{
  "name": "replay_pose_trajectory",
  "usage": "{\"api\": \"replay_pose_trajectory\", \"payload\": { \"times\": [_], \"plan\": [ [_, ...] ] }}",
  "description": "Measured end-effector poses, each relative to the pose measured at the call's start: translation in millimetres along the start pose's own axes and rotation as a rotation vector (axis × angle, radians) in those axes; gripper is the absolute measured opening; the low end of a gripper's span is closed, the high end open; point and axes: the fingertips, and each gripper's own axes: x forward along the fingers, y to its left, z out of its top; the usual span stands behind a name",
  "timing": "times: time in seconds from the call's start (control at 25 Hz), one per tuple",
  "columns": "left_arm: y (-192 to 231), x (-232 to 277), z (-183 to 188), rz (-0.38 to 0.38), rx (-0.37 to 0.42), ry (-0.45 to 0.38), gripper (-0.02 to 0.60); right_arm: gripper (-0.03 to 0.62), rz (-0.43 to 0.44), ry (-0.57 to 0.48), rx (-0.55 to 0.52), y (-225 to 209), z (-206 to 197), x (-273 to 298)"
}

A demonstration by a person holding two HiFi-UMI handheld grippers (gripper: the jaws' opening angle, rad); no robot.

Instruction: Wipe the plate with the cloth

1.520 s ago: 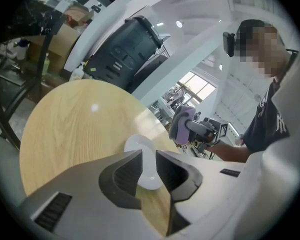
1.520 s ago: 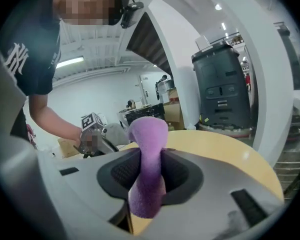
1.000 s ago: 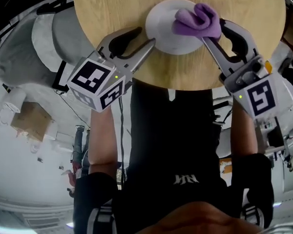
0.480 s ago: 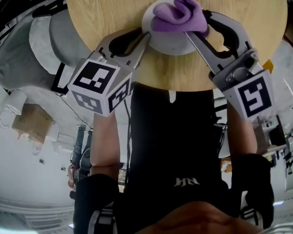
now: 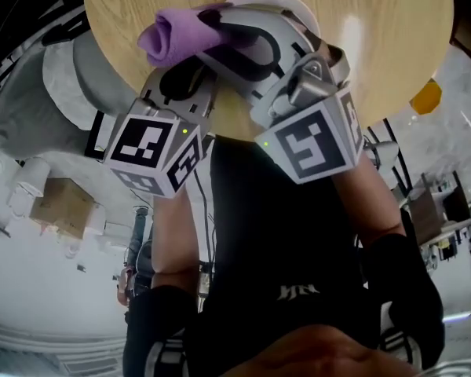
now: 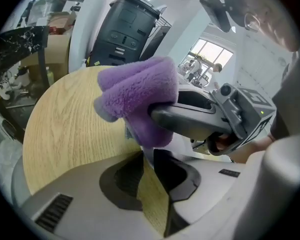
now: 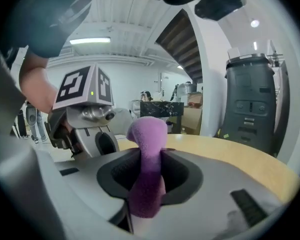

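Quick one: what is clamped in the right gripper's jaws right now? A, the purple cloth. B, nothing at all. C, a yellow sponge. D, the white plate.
A: in the right gripper view the purple cloth is pinched between the jaws of the right gripper, and its end bulges out past their tips.

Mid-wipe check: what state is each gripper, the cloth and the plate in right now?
White round plate: on the round wooden table, rim gripped.
Purple fleece cloth: bunched, held at plate's left side.
Left gripper: jaws just closed further, on plate rim.
Right gripper: shut on cloth.
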Motion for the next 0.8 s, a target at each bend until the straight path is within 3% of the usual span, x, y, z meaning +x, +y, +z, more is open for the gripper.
{"api": "replay_pose_trajectory", "payload": {
  "times": [0.32, 0.6, 0.68, 0.8],
  "plan": [
    [-2, 0, 3, 0.03, 0.046, -0.009, 0.052, 0.107, -0.067, 0.113, -0.088, -38, -34, -45],
    [-1, 0, 3, 0.035, 0.063, -0.006, 0.052, 0.107, -0.15, 0.221, -0.058, -62, -65, -98],
    [-2, 0, 4, 0.036, 0.069, -0.01, 0.052, 0.107, -0.166, 0.204, -0.018, -60, -57, -102],
    [-2, -1, 4, 0.04, 0.078, -0.017, 0.052, 0.106, -0.124, 0.052, 0.054, -43, -20, -84]
  ]
}}
